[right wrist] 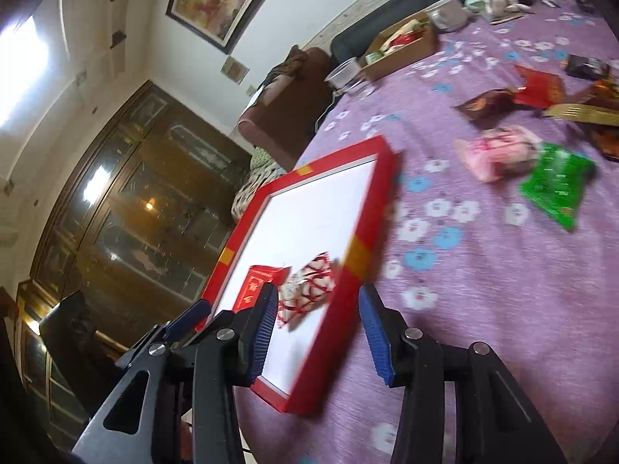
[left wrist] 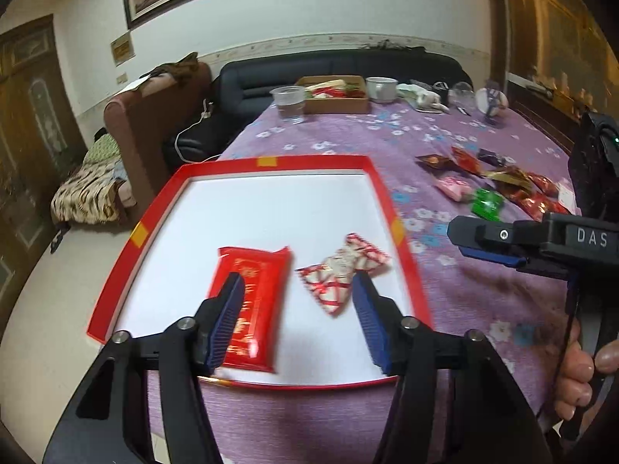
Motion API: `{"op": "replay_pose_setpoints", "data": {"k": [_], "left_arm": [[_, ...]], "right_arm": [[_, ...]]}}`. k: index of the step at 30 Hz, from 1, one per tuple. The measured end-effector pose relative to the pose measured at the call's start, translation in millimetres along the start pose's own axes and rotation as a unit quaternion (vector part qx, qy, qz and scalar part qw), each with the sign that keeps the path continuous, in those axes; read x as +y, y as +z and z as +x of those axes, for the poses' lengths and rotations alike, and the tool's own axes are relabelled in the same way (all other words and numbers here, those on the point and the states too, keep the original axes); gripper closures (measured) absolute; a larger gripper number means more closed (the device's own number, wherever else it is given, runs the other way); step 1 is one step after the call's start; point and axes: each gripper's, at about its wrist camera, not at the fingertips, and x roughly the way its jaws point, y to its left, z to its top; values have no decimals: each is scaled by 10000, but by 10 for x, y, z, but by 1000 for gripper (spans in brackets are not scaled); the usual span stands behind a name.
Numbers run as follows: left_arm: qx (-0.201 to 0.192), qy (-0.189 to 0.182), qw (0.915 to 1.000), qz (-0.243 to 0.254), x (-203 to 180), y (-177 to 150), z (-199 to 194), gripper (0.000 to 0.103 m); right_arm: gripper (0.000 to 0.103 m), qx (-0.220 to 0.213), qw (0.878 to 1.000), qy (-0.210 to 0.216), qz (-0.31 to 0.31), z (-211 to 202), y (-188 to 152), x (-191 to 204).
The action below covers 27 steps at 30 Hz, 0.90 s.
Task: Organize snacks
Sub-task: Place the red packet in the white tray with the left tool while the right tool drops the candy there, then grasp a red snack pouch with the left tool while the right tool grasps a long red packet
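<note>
1. Left wrist view: left gripper (left wrist: 298, 305) over red tray (left wrist: 387, 189), jaws apart, nothing gripped; pads clear of both packets.
2. Red packet (left wrist: 251, 301) and red-white wrapped snack (left wrist: 342, 270) lie flat in tray, near its front edge, side by side.
3. Right gripper (right wrist: 317, 323) over tray's right rim (right wrist: 359, 247), jaws apart, empty.
4. Loose snack pile incl. green packet (right wrist: 557, 185) on purple cloth (right wrist: 483, 290), right of tray, apart from it.

Black hand-held gripper (left wrist: 298, 317) with ribbed blue pads (left wrist: 228, 319), silver screws.
</note>
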Motion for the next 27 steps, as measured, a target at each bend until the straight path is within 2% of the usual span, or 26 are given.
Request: {"op": "replay_pose_setpoints", "data": {"k": [11,15,21,27], "left_arm": [[-28,-64,9992,398,-484,110,-61,40],[-36,-73,9985,550,-672,141,-62,29],[-44,-184,9964,821,-970,195,-57,29],[4,-285,9946,994,-1231,261,2,29]], "right_arm": [[49,-569,9974,-308,331,-706,78,-452],[47,-741,9952,-441,473,-954,113,-621],[45,-1055,9898,-636,719,-1375,134,-934],[41,-1255,9824,-1109,833,-1707,157,-1184]]}}
